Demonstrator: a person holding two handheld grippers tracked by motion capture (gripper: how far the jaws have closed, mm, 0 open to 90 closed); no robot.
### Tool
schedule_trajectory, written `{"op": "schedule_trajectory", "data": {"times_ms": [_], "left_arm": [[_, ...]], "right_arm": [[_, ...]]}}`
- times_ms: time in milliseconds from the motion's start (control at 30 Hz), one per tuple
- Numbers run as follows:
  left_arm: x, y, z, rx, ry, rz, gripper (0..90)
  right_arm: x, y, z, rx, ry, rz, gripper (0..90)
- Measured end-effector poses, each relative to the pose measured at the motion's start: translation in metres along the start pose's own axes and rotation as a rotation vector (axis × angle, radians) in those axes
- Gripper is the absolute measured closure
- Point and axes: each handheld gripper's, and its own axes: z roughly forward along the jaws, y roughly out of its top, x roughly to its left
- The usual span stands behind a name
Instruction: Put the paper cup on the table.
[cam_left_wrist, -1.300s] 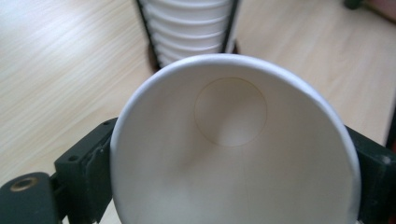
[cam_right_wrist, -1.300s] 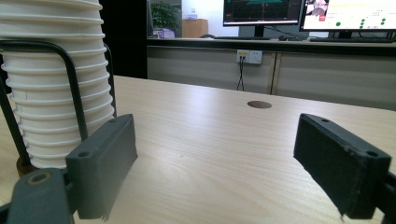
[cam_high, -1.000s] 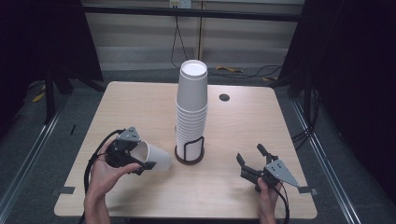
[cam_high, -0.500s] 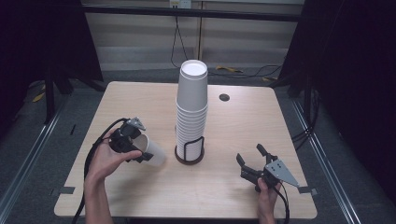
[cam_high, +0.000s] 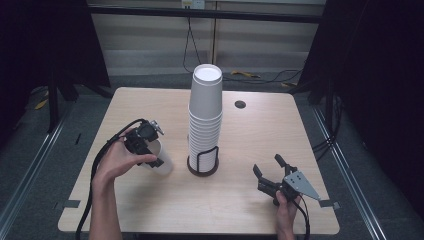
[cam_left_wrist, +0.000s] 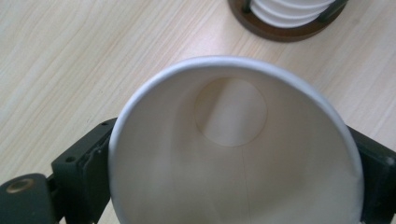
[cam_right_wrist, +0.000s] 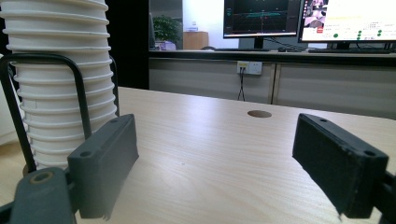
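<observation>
Nearest to us we count two hands and two grippers. The right gripper (cam_high: 270, 169) rests low at the near right of the table (cam_high: 300, 130), its jaws spread wide with bare wood between them; in the right gripper view the jaws frame the tabletop and touch nothing. The right hand (cam_high: 286, 207) is partly cut off by the bottom edge of the high view.

The left gripper (cam_high: 150, 150) sits at the near left, held by the left hand (cam_high: 117, 162). We count one loose paper cup (cam_high: 159, 159) between its jaws, lying tilted on the table just left of the stack. The jaws have just been opening, yet in the left gripper view the cup (cam_left_wrist: 236, 154) still sits snug against both pads (cam_left_wrist: 91, 170), so we read it as gripped. Its outer wall and base are hidden behind the rim there, and the right jaw is cut off at the frame edge.

Farther in stands one tall stack of cups (cam_high: 205, 115) in one dark wire holder (cam_high: 203, 162). The nested rims are too close for us to count. Beyond it we see one small round hole (cam_high: 240, 104) in the tabletop. Past the table's far edge, cables lie on the floor, hard to make out.
</observation>
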Motion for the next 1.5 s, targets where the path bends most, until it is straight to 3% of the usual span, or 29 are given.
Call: {"op": "schedule_trajectory", "data": {"times_ms": [100,300,433,567,600,700,867,1033,1133,1233,1300,1400,1500], "left_arm": [[0.001,0.001,0.001,0.009,0.033,-0.006,6.5],[0.002,0.005,0.007,-0.027,0.032,0.013,5.1],[0.001,0.005,0.018,-0.072,0.029,0.018,4.9],[0.0,0.001,0.028,-0.148,0.03,-0.017,4.9],[0.0,0.0,0.029,-0.147,0.018,-0.002,4.9],[0.0,-0.003,0.033,-0.188,0.008,-0.033,4.1],[0.0,-0.011,0.034,-0.251,0.027,-0.024,4.5],[-0.005,-0.019,0.039,-0.308,0.078,-0.021,4.8],[-0.006,-0.027,0.041,-0.385,0.075,-0.059,7.5],[-0.007,-0.034,0.045,-0.399,0.069,-0.069,11.1],[-0.009,-0.04,0.048,-0.445,0.029,-0.094,14.2],[-0.013,-0.046,0.049,-0.449,0.057,-0.104,15.0],[-0.013,-0.053,0.05,-0.472,0.053,-0.12,15.2]], "right_arm": [[0.0,0.0,0.0,0.0,0.0,0.0,13.7],[0.0,0.0,0.0,0.0,0.0,0.0,13.7],[0.0,0.0,0.0,0.0,0.0,0.0,13.7],[0.0,0.0,0.0,0.0,0.0,0.0,13.6],[0.0,0.0,0.0,0.0,0.0,0.0,13.6],[0.0,0.0,0.0,0.0,0.0,0.0,13.6],[0.0,0.0,0.0,0.0,0.0,0.0,13.6],[0.0,0.0,0.0,0.0,0.0,0.0,13.6],[0.0,0.0,0.0,0.0,0.0,0.0,13.5],[0.0,0.0,0.0,0.0,0.0,0.0,13.5],[0.0,0.0,0.0,0.0,0.0,0.0,13.5],[0.0,0.0,0.0,0.0,0.0,0.0,13.5],[0.0,0.0,0.0,0.0,0.0,0.0,13.5]]}}
